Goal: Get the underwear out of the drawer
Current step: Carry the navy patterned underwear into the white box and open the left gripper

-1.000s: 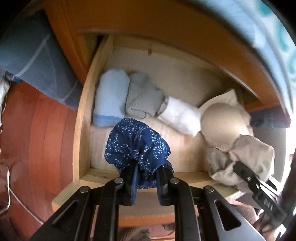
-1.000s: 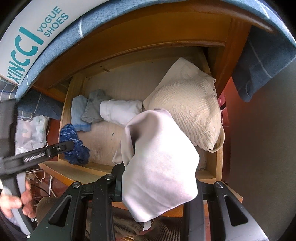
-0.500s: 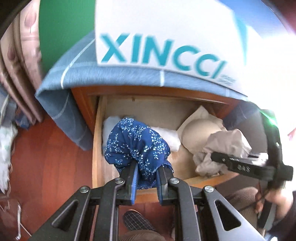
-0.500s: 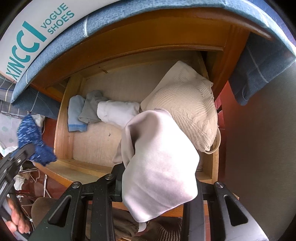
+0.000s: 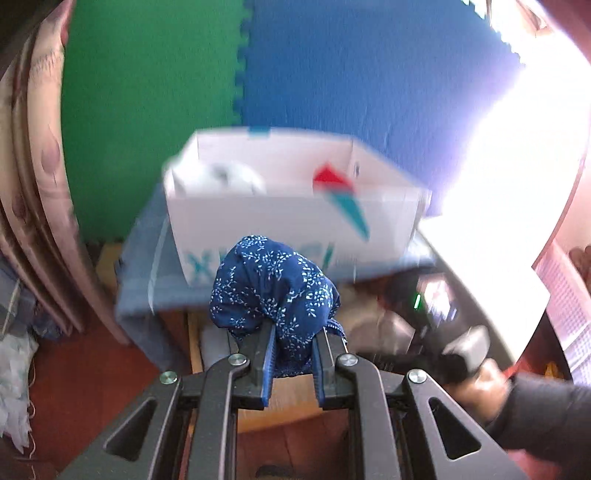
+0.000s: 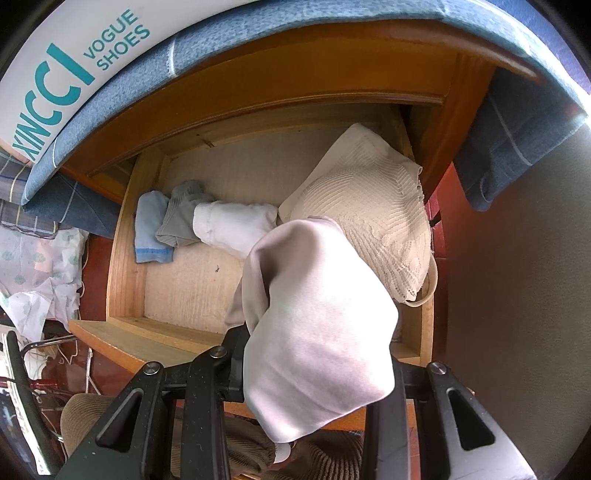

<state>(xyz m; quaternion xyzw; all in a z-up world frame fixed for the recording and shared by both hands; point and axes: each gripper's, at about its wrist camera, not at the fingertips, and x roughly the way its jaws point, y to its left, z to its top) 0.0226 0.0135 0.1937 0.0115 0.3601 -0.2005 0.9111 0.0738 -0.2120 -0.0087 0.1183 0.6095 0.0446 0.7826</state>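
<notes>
Navy floral briefs (image 5: pixel 275 295) bunch in the left gripper (image 5: pixel 293 365); right gripper (image 6: pixel 314 373) pinches smooth beige undies (image 6: pixel 317 332). Wooden drawer (image 6: pixel 125 258) holds folded socks (image 6: pixel 236 225), knit bra (image 6: pixel 373 214).

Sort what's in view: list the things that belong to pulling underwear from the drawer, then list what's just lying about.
Job:
left tool gripping blue floral underwear
right tool gripping pale underwear
drawer
folded light-blue, grey and white pieces

Lying about:
shoe box
blue cloth
cream knit garment
</notes>
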